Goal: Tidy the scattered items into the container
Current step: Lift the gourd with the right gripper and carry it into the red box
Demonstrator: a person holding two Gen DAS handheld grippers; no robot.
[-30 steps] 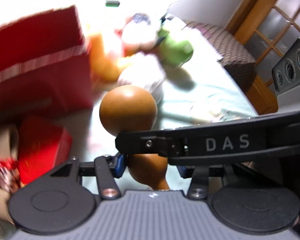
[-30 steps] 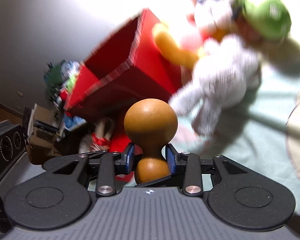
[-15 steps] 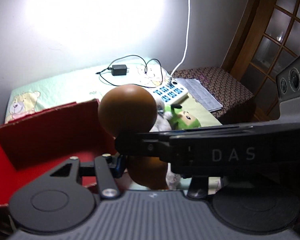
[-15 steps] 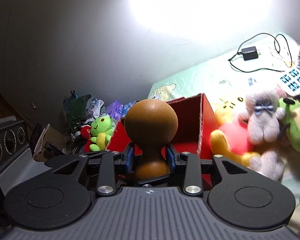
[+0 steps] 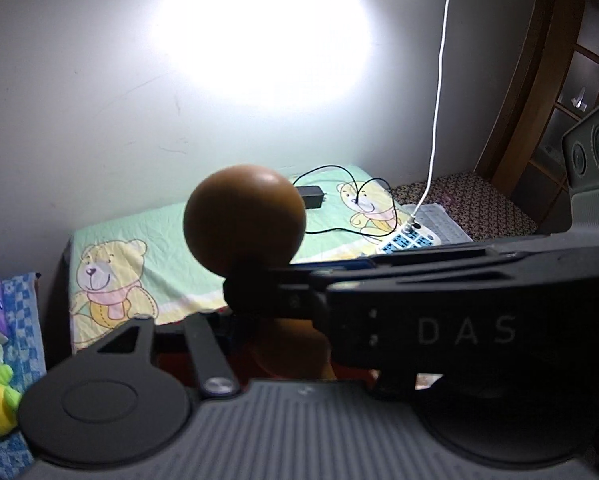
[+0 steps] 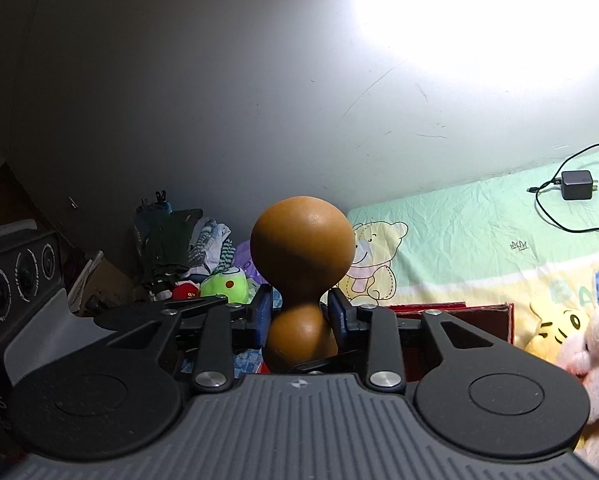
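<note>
Pinching the narrow waist of a brown wooden gourd [image 6: 302,276] between its blue pads, the right gripper [image 6: 301,314] holds it upright at frame centre, above the red box [image 6: 459,312] whose rim shows at lower right. In the left wrist view the same gourd [image 5: 244,224] sits at centre, but the right gripper's black body crosses in front of the left gripper [image 5: 259,332], so its state cannot be told. A bear-print bed sheet [image 6: 459,232] lies behind, plush toys [image 6: 587,344] at right edge.
</note>
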